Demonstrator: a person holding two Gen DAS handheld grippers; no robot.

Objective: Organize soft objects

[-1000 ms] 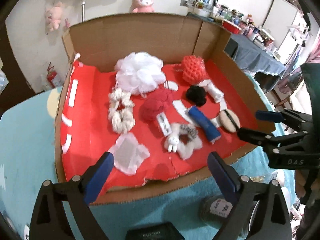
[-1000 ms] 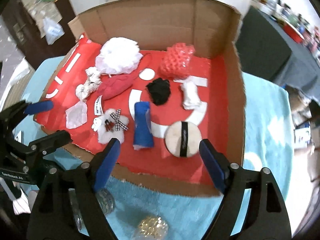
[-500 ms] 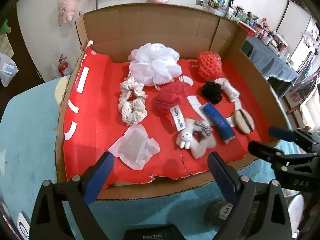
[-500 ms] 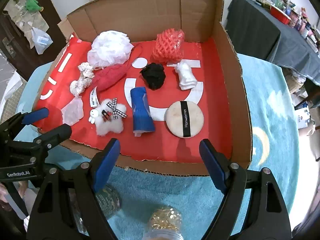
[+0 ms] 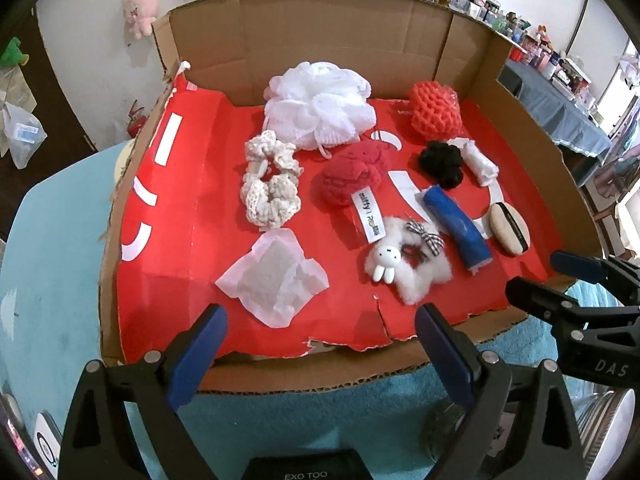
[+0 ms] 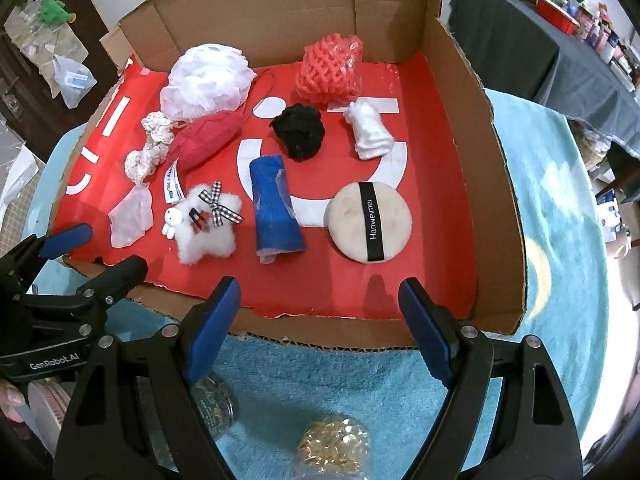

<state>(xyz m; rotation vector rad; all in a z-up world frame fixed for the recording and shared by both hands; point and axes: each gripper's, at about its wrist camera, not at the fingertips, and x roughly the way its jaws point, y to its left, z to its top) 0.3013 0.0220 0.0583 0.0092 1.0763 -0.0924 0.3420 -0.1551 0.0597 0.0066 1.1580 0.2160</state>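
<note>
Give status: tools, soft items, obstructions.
Left tool and right tool open, empty, hovering at the cardboard box front edge. Soft items, such as the powder puff and blue roll, untouched inside. Nothing blocking.

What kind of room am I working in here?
Probably a lived-in home room, not a lab: pink plush toys hang on the white wall, a cluttered side table under a grey cloth holds bottles, and the cardboard tray sits on a teal towel.
</note>
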